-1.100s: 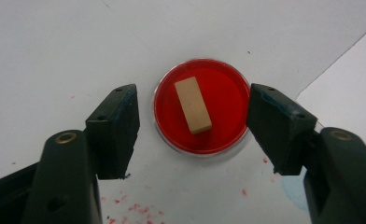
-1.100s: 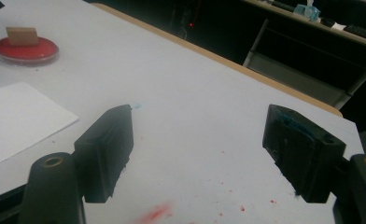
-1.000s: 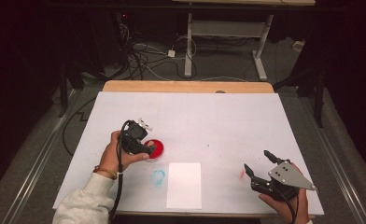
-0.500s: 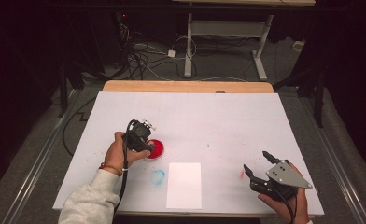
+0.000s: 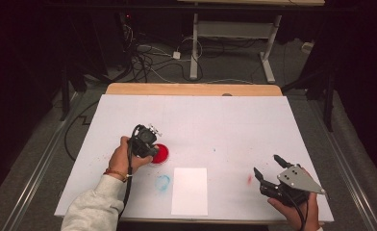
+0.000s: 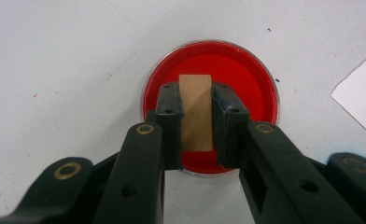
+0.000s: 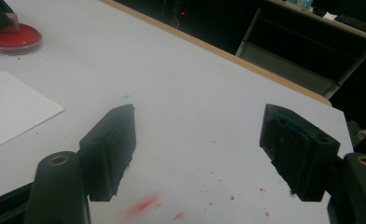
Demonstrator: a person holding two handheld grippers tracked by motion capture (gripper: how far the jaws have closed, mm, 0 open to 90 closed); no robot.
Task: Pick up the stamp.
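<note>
A round red dish (image 6: 246,79) sits on the white table (image 5: 225,120), left of centre. A small pale wooden block (image 6: 196,112) stands upright in the dish. My left gripper (image 6: 196,100) points down over the dish (image 5: 161,153), its jaws have just been closing, and both pads now press on the block's sides. In the high view the left gripper (image 5: 152,147) covers the dish's left edge. My right gripper (image 5: 266,163) rests near the table's front right, open, with nothing between its jaws (image 7: 200,116).
A white paper sheet (image 5: 190,190) lies at the front centre, with a blue smear (image 5: 162,182) to its left. A red smear (image 5: 249,179) marks the table just ahead of the right gripper. Cables and desk legs lie beyond the table's far wooden edge.
The left hand has shifted slightly right, settling over the red dish. The right hand and gripper have stayed where they were.
</note>
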